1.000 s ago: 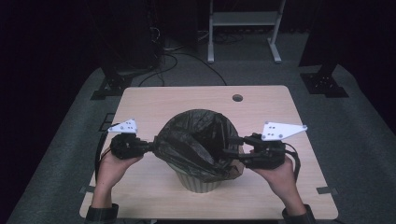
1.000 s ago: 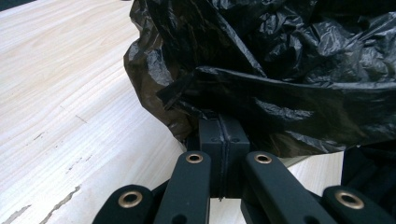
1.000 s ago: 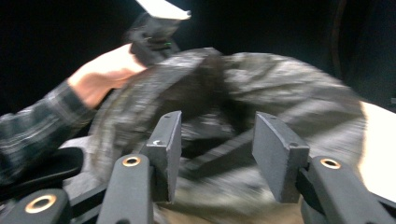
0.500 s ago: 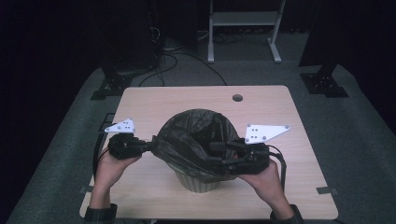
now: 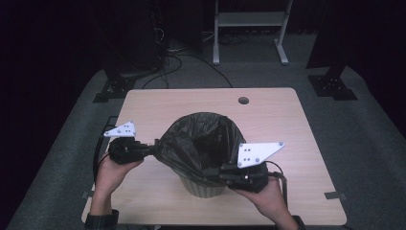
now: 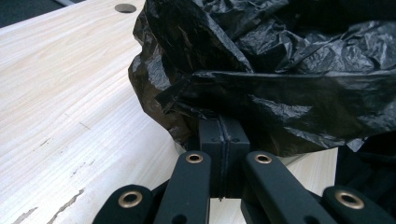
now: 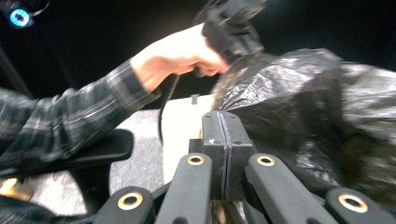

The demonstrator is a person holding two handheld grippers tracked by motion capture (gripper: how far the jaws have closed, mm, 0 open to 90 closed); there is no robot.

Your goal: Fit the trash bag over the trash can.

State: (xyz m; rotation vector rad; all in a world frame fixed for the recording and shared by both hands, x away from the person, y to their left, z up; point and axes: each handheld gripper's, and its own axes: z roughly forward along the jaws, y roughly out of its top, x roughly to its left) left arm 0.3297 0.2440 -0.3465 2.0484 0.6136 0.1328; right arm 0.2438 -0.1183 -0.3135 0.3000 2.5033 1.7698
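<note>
One black bin bag [image 5: 198, 143] is sitting in a pale waste bin [image 5: 203, 187] near the front edge of the wooden table [image 5: 268, 120], and we are stretching its mouth wide above the bin's rim. The bag's opening is gaping upward, with its crinkled film bulging out to the left of the bin and hanging down over the bin's near side.

We are holding the left gripper [image 5: 154, 149] just left of the bin, and in the left gripper view its jaws are pressing flat together on a fold of the bag's edge [image 6: 261, 93]. We are holding the right gripper [image 5: 215, 175] at the bin's front right; in the right gripper view its jaws are meeting along a thin seam with the bag [image 7: 299, 107] right behind them, though that picture is blurred, so we are probably pinching film there but cannot be certain.

Our left hand [image 5: 112, 167] is wrapping the left gripper's body, and our right hand [image 5: 265, 194] is gripping the other beside the bin. A round hole [image 5: 243, 100] is showing in the table beyond the bin.
</note>
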